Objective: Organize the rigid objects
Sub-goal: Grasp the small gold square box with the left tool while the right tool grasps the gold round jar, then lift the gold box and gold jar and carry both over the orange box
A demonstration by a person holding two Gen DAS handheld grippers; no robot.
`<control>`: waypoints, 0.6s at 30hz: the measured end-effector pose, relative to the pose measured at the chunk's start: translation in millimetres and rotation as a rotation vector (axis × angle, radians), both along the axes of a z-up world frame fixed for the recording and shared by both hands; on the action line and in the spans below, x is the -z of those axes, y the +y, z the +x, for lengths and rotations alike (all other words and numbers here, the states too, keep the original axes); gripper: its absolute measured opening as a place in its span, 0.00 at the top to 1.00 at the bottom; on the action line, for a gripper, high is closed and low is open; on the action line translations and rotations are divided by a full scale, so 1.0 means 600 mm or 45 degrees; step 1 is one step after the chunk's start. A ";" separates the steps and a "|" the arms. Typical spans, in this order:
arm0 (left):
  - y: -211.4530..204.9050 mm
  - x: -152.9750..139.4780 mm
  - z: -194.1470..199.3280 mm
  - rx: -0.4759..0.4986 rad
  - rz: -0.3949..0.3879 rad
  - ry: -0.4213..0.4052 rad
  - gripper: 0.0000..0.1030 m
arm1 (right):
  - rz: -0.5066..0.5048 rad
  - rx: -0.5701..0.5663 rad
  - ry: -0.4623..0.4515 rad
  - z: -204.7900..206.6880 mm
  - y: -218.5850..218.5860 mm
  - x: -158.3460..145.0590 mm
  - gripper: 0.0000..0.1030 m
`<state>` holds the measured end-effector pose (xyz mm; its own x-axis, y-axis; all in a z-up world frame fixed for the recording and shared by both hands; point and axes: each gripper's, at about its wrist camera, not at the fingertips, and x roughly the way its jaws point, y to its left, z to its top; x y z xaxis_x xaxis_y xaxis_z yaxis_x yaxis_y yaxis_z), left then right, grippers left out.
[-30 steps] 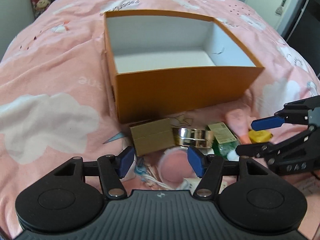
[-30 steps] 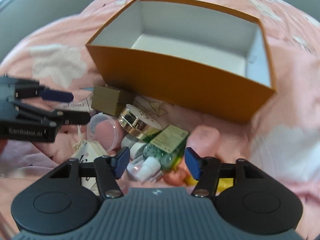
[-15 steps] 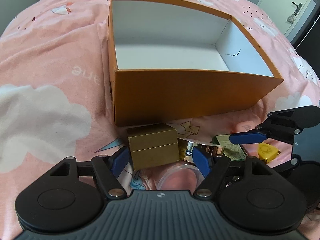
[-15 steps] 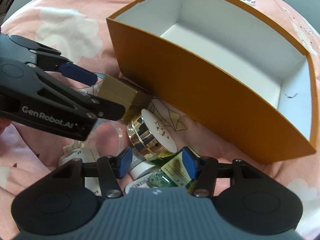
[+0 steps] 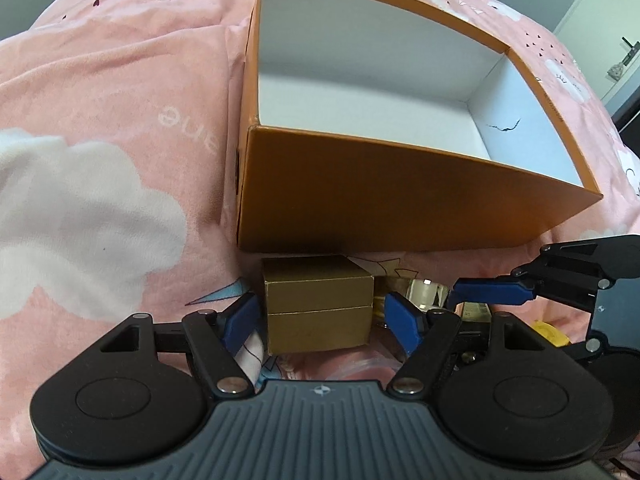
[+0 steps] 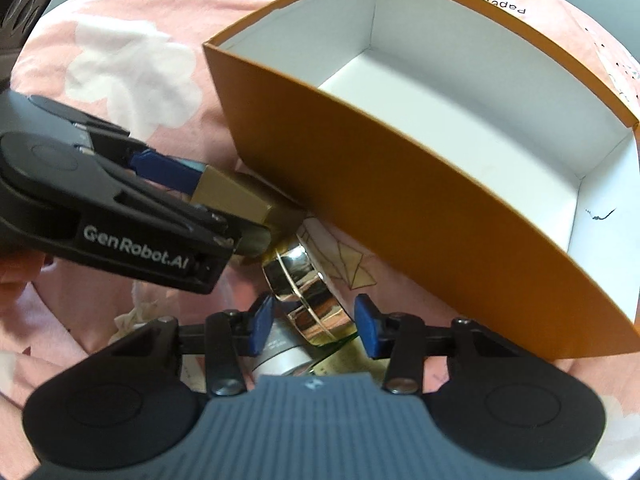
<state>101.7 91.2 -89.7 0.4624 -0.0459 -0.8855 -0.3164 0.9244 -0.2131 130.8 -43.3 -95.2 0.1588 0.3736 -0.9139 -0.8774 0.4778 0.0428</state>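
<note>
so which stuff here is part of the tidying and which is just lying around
In the job: orange box, gold box, shiny jar, left hand-held gripper, right hand-held gripper.
Lying about: pink cloud bedspread, door.

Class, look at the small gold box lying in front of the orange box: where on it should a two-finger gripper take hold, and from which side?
Grip the gold box across its two short side faces, coming down from above. They are flat and parallel, and the left gripper already straddles them with open jaws.
</note>
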 end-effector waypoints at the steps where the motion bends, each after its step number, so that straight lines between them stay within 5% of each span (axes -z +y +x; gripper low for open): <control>1: 0.000 0.003 0.004 -0.001 -0.004 0.006 0.20 | -0.007 0.007 -0.005 0.003 0.006 0.006 0.58; 18: 0.015 0.023 0.005 -0.120 -0.054 -0.048 0.32 | -0.006 0.016 -0.034 0.007 0.027 0.028 0.61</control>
